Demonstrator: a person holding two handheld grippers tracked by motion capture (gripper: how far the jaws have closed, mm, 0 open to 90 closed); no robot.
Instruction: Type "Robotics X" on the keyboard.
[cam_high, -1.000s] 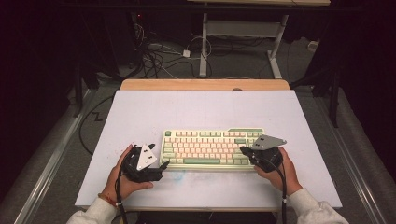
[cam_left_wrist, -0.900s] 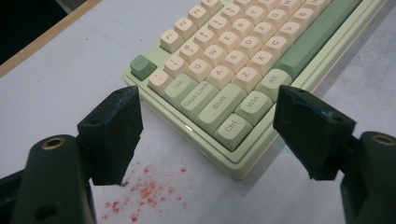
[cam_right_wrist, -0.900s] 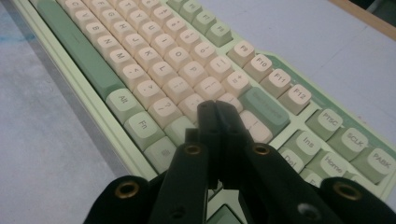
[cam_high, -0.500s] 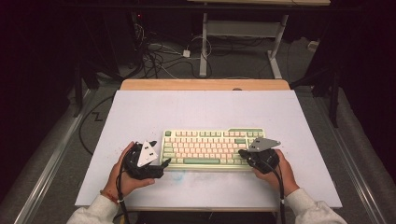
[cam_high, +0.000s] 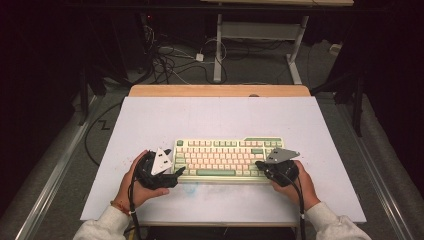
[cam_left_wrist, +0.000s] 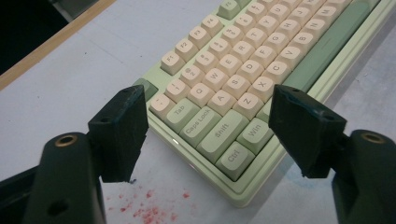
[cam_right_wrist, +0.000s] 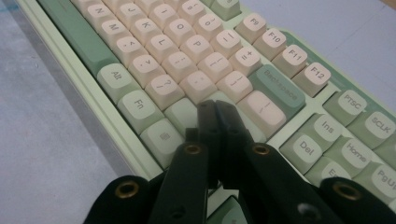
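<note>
1. The left gripper (cam_left_wrist: 205, 116) stands with its jaws spread wide and has just been closing a little; the near left corner of the keyboard (cam_left_wrist: 233, 93) lies between the jaws, with neither pad touching it.
2. Seen from above, the left gripper (cam_high: 176, 174) sits just beside the keyboard's (cam_high: 227, 159) left end, held in the person's left hand (cam_high: 135, 185).
3. The right gripper (cam_right_wrist: 215, 112) has its jaws pressed together with nothing between them; the tips rest over the keys at the keyboard's (cam_right_wrist: 154, 60) right part, near the Backspace key. Whether they touch a keycap cannot be told.
4. In the high view the right gripper (cam_high: 260, 165) lies over the keyboard's near right corner, carried by the right hand (cam_high: 295, 182).
5. The keyboard, pale green with cream and green keys, lies flat on the white table (cam_high: 220, 115), nearer the person's edge than the far one.
6. Red specks (cam_left_wrist: 149, 212) mark the table just off the keyboard's near left corner.
7. Beyond the keyboard, past the table's far edge, cables (cam_high: 170, 55) lie on the floor.
</note>
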